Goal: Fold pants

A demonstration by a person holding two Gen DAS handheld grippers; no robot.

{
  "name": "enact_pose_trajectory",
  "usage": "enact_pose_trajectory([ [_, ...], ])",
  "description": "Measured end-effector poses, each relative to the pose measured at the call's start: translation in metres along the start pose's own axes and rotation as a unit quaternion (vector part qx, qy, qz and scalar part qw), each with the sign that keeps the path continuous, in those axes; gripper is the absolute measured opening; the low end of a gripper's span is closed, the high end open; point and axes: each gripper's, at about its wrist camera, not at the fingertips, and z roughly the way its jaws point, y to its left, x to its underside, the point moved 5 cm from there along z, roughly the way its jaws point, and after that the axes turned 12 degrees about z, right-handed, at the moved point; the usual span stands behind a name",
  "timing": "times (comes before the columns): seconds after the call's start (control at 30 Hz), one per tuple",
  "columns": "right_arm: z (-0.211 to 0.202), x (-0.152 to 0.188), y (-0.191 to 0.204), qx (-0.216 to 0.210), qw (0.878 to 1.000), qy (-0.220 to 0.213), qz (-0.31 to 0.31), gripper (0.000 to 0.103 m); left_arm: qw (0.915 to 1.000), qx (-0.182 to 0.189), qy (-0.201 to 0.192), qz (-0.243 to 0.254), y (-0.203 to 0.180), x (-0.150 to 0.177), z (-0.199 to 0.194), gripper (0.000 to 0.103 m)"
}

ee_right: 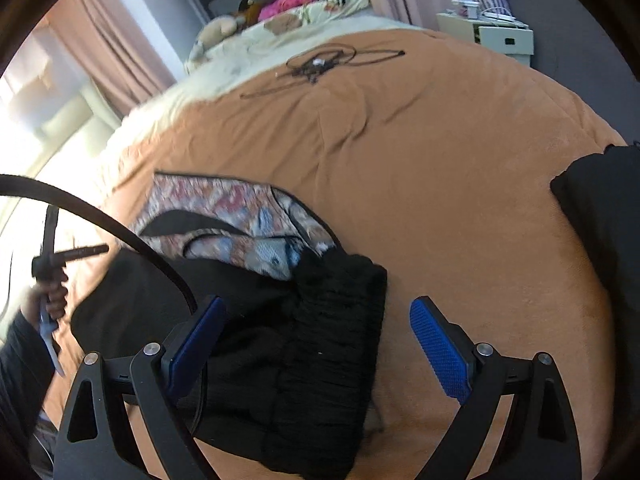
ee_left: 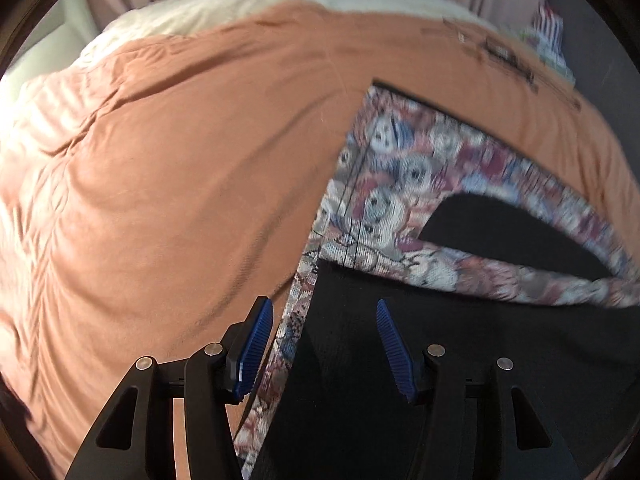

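Two hand-held grippers hang over the bed, and neither has hold of anything. The pants, black outside with a patterned lining turned up where the fabric lies open, sit on the orange blanket towards the bed's near edge, bunched at the gathered waistband nearest the right hand-held gripper. That one stands wide, its blue pads on either side of the waistband without pressing it, which looks like a stance for taking a thick roll of cloth. The left hand-held gripper is about half open, tipped steeply down over the black cloth and the lining's edge, nothing pinched between its pads; I judge it is placed to catch a thin layer there. A person's hand grips that tool's handle at the left side. A tangle of dark cable lies well apart, towards the far end of the bed, clear of the fold.
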Motion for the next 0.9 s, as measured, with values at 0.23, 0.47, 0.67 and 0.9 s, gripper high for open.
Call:
enact_pose_trajectory([
  [0.23,0.006,-0.010,0.004,0.002,1.000,0.012,-0.020,0.094,0.9995,-0.006,0.006,0.029,-0.008,-0.024,0.027,0.046],
  [0.47,0.023,-0.025,-0.004,-0.008,1.000,0.007,-0.027,0.088,0.9983,0.008,-0.026,0.051,-0.018,-0.049,0.041,0.043],
  [0.67,0.034,-0.025,-0.004,-0.015,0.999,0.010,-0.033,0.076,0.9977,0.014,-0.030,0.059,-0.026,-0.054,0.049,0.023],
  [0.9,0.027,-0.022,-0.003,0.001,0.999,0.000,-0.051,0.029,0.9972,-0.011,-0.055,0.050,-0.022,-0.060,0.020,0.007],
])
